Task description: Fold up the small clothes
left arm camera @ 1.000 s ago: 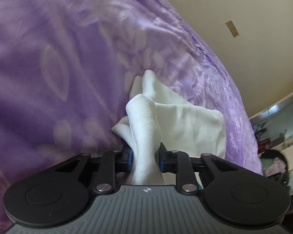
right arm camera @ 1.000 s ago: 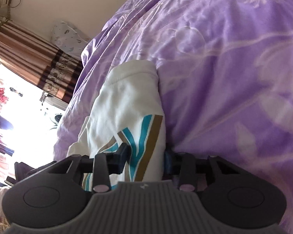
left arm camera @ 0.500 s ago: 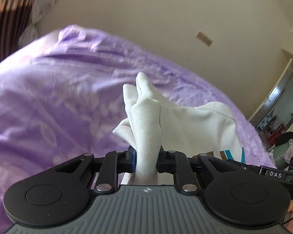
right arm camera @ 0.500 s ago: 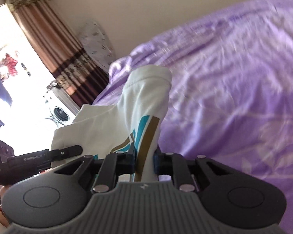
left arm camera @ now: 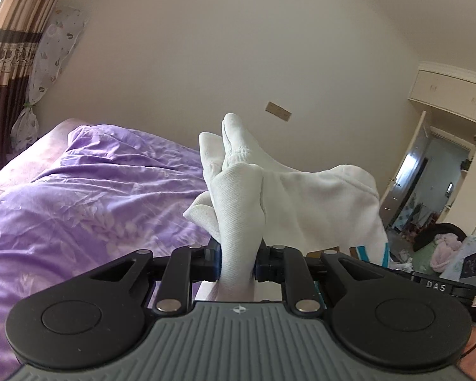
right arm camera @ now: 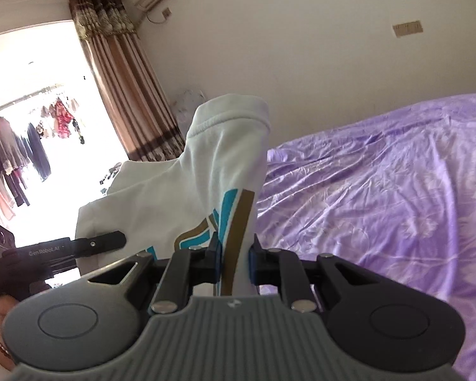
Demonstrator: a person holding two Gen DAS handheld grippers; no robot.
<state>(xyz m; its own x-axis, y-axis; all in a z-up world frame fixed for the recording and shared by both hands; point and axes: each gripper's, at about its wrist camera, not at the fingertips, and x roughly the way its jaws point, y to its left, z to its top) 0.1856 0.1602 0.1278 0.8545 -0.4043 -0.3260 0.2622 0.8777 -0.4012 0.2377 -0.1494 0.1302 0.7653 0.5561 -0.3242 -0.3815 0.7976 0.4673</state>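
A small white garment (left arm camera: 301,203) with teal and brown stripes hangs in the air between both grippers, above the purple bed. My left gripper (left arm camera: 237,262) is shut on a bunched white corner of it. My right gripper (right arm camera: 234,262) is shut on the striped edge of the garment (right arm camera: 206,190), whose hemmed end stands up past the jaws. The left gripper's body (right arm camera: 47,250) shows at the left of the right wrist view, and the right gripper's body (left arm camera: 444,281) shows at the right of the left wrist view.
The bed with a purple floral cover (left arm camera: 79,209) lies below and ahead, also in the right wrist view (right arm camera: 380,190). Striped curtains (right arm camera: 127,95) and a bright window with hanging clothes are on the left. A doorway (left arm camera: 428,184) and white cupboards are on the right.
Both grippers have lifted the garment off the bed and tilted up, so the views now look at the wall and room instead of down at the cover. Both stay shut on it.
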